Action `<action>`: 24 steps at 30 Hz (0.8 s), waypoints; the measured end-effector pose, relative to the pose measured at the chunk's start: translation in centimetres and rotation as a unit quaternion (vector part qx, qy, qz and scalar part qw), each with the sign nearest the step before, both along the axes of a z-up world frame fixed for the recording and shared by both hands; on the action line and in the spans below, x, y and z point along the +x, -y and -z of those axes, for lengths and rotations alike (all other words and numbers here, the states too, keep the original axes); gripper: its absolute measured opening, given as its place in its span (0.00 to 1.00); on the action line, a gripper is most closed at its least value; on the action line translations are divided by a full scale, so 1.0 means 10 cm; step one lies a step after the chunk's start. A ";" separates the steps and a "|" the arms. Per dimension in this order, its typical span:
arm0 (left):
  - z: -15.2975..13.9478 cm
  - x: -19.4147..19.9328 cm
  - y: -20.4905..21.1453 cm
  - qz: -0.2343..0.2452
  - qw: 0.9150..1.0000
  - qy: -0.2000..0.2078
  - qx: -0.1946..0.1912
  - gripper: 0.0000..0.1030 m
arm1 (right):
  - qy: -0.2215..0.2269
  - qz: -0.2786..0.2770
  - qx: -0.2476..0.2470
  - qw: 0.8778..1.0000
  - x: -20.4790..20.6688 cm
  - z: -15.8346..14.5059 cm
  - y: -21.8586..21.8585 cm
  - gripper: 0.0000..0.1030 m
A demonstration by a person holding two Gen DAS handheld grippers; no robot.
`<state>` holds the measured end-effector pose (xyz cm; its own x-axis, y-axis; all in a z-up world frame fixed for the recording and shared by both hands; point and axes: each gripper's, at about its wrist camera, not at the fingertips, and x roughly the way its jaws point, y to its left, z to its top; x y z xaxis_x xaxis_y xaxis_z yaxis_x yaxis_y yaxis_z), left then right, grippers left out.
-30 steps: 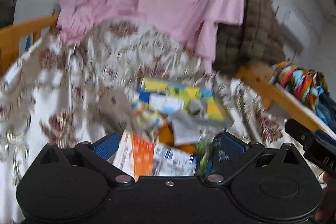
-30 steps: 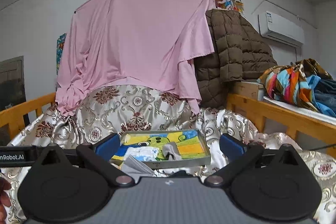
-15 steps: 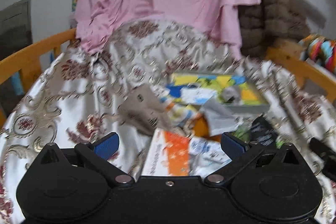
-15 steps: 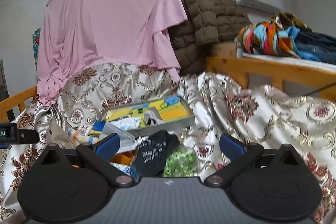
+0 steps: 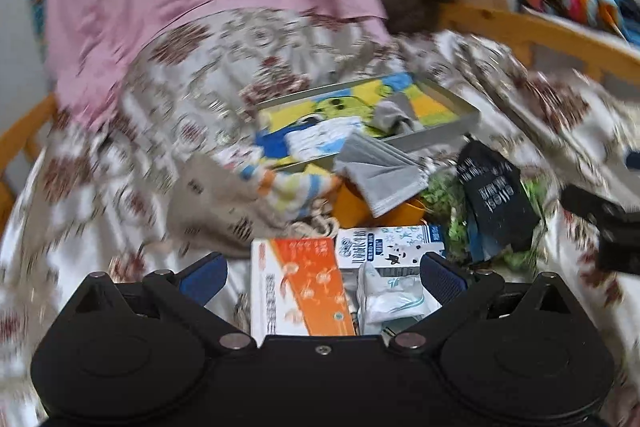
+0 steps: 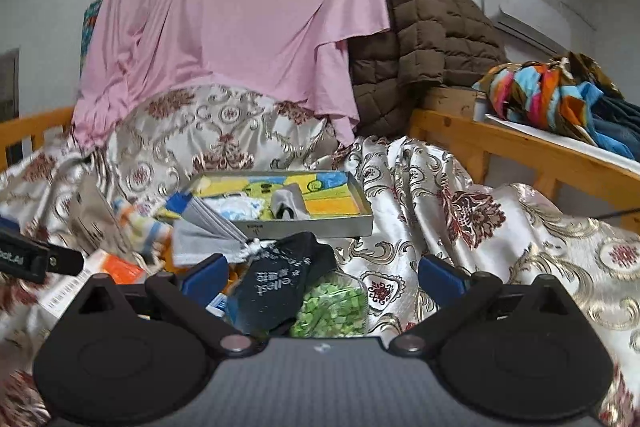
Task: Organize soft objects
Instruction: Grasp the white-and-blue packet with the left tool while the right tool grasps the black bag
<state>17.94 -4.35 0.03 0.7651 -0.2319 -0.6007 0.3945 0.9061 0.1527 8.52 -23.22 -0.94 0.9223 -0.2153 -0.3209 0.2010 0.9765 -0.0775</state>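
Note:
A pile of small items lies on a floral bedspread [image 6: 460, 203]. A grey metal tray [image 6: 304, 227] [image 5: 436, 135] with a colourful liner holds a grey sock [image 6: 288, 203] and a white-blue cloth [image 6: 236, 205]. A grey folded cloth [image 5: 380, 175] [image 6: 200, 231], a black sock with white lettering [image 5: 492, 195] [image 6: 276, 283] and a striped sock [image 5: 288, 187] lie in front of the tray. My left gripper [image 5: 322, 277] is open above an orange-white box [image 5: 300, 287] and a white carton [image 5: 384, 247]. My right gripper [image 6: 322, 273] is open just above the black sock.
A green-filled bag [image 6: 332, 307] lies beside the black sock. A beige cloth [image 5: 212, 203] lies left of the pile. Wooden bed rails [image 6: 520, 147] run along both sides. A pink sheet [image 6: 248, 7] and brown quilted coat [image 6: 420, 27] hang behind.
Both grippers have dropped and moved in toward the pile. The left view swung right; the right gripper now hovers over the black sock. Both stay open.

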 end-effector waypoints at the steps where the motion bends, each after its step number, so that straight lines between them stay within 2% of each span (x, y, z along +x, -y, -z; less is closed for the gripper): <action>1: 0.02 0.01 0.03 0.011 1.000 0.001 0.009 0.99 | -0.006 -0.003 -0.005 1.000 0.07 0.03 0.02 1.00; 6: 0.17 0.05 0.15 0.062 0.997 -0.005 0.055 0.99 | -0.033 -0.028 -0.032 0.999 0.31 0.20 0.10 1.00; 11: 0.27 0.03 0.31 0.120 0.988 -0.001 0.094 0.99 | -0.042 -0.074 -0.063 0.994 0.45 0.30 0.10 1.00; 16: 0.36 0.08 0.39 0.154 0.982 -0.018 0.104 0.99 | -0.047 -0.109 -0.092 0.989 0.57 0.35 0.06 1.00; 20: 0.47 0.13 0.46 0.192 0.973 -0.027 0.122 0.99 | -0.052 -0.126 -0.119 0.983 0.68 0.41 0.04 1.00; 22: 0.51 0.18 0.49 0.206 0.969 -0.040 0.129 0.99 | -0.060 -0.136 -0.119 0.982 0.73 0.44 0.06 1.00; 24: 0.53 0.27 0.48 0.207 0.969 -0.058 0.122 0.98 | -0.061 -0.144 -0.111 0.981 0.77 0.44 0.07 0.98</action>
